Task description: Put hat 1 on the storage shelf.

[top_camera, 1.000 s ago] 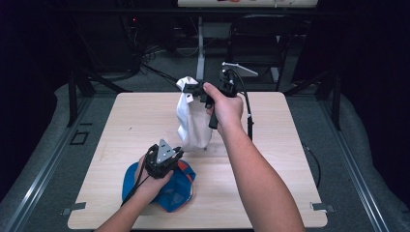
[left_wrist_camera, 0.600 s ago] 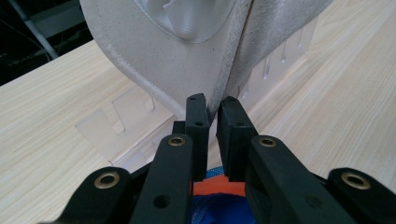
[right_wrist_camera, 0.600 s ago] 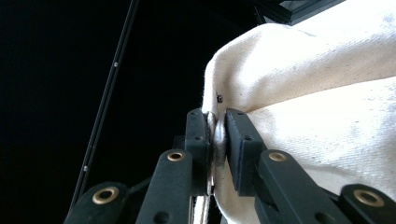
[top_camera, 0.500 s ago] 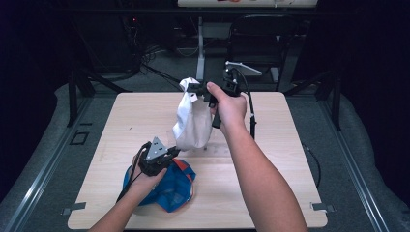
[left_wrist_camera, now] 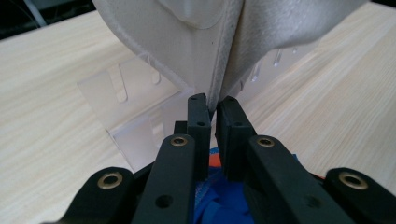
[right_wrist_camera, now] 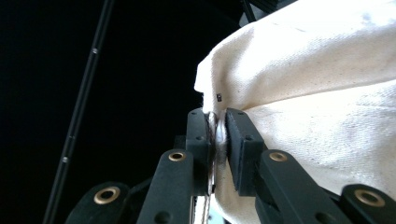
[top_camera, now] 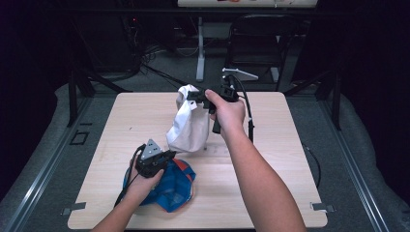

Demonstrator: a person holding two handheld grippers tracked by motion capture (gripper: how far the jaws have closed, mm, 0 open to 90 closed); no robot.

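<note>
A white cloth (top_camera: 188, 125) hangs above the wooden table (top_camera: 290, 183). My right gripper (top_camera: 193, 94) is shut on its top edge and holds it up; in the right gripper view the jaws (right_wrist_camera: 217, 116) pinch a fold of the white cloth (right_wrist_camera: 317, 93). My left gripper (top_camera: 170, 153) sits low at the cloth's bottom corner. In the left gripper view its jaws (left_wrist_camera: 212, 105) are shut on the hem of the white cloth (left_wrist_camera: 187, 42). A blue and orange cloth (top_camera: 174, 186) lies crumpled on the table under my left hand.
A clear plastic piece (left_wrist_camera: 135, 126) stands on the table just behind the hanging cloth. A black cable (top_camera: 249, 116) trails from the right gripper. A chair (top_camera: 261, 29) and stands are on the dark floor beyond the far edge.
My left hand has shifted a little left and down over the blue cloth. The white cloth's lower end has swung left toward it. The right hand has kept its place.
</note>
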